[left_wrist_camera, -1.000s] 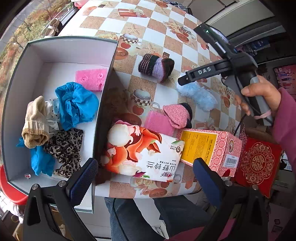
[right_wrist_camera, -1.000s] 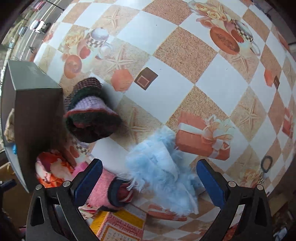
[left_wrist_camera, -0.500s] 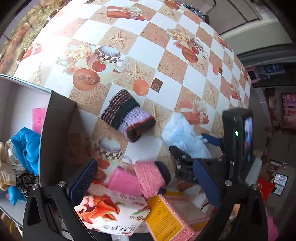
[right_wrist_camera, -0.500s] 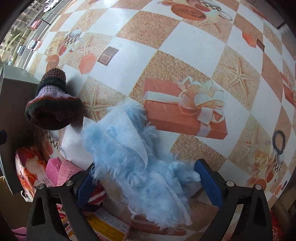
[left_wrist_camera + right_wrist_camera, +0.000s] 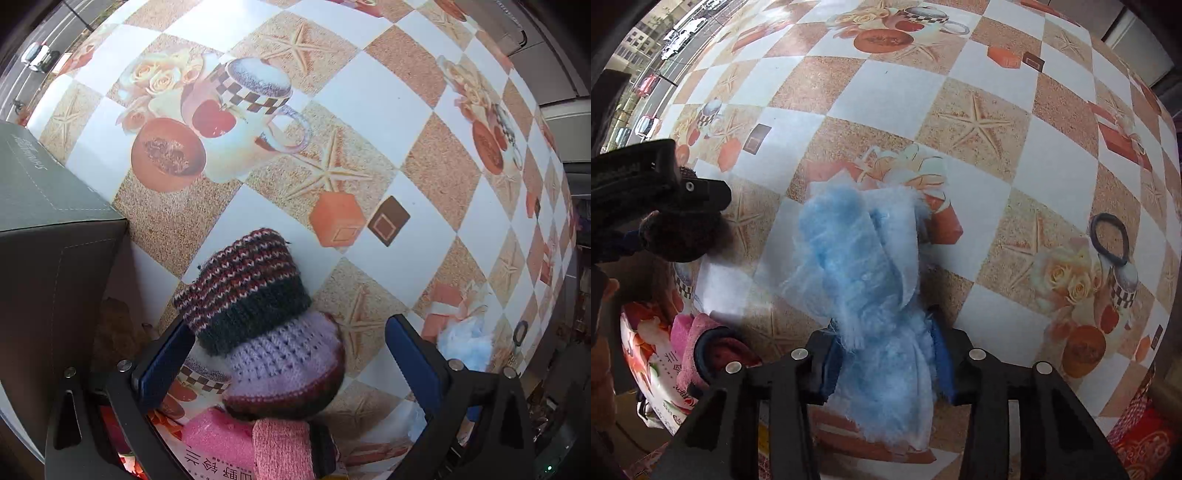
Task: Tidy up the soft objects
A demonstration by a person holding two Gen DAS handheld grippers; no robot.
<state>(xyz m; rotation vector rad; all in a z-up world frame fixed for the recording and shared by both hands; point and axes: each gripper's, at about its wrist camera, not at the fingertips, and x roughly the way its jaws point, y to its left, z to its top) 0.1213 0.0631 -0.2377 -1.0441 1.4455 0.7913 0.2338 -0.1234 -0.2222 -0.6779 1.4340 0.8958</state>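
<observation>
Mid-grasp on two soft things at once, by the look of it. Right gripper point(image 5: 884, 363), low centre of the right wrist view: jaws clamped on the fluffy blue fabric point(image 5: 862, 266), pinched at its near end, the rest spread up the frame over the tabletop point(image 5: 979, 74). Left gripper point(image 5: 290, 360), low centre of the left wrist view: jaws wide apart, straddling the knitted hat point(image 5: 258, 314); left pad touching or nearly touching the knit, right pad well clear. Hat resting on the tabletop, just beside the dark box point(image 5: 55, 240) at the left edge.

Next move, probably: closing the left jaws on the hat, then lifting both pieces and carrying them to the box. Calls for a firm squeeze low on the knit, since soft wool is likely to compress and slip, and for a clean lift of the blue fabric so that its loose end does not drag.

Only in the left wrist view: the box wall, the hat's stripes and lilac band, the pink sponge point(image 5: 218, 435) and pink sock point(image 5: 284, 448) at the bottom edge. Blue fabric there only a scrap at lower right.

Only in the right wrist view: the grip on the blue fabric, a black hair tie point(image 5: 1108, 238) at right, and the left gripper from outside at the left edge, with the hat a mere dark lump under it.
</observation>
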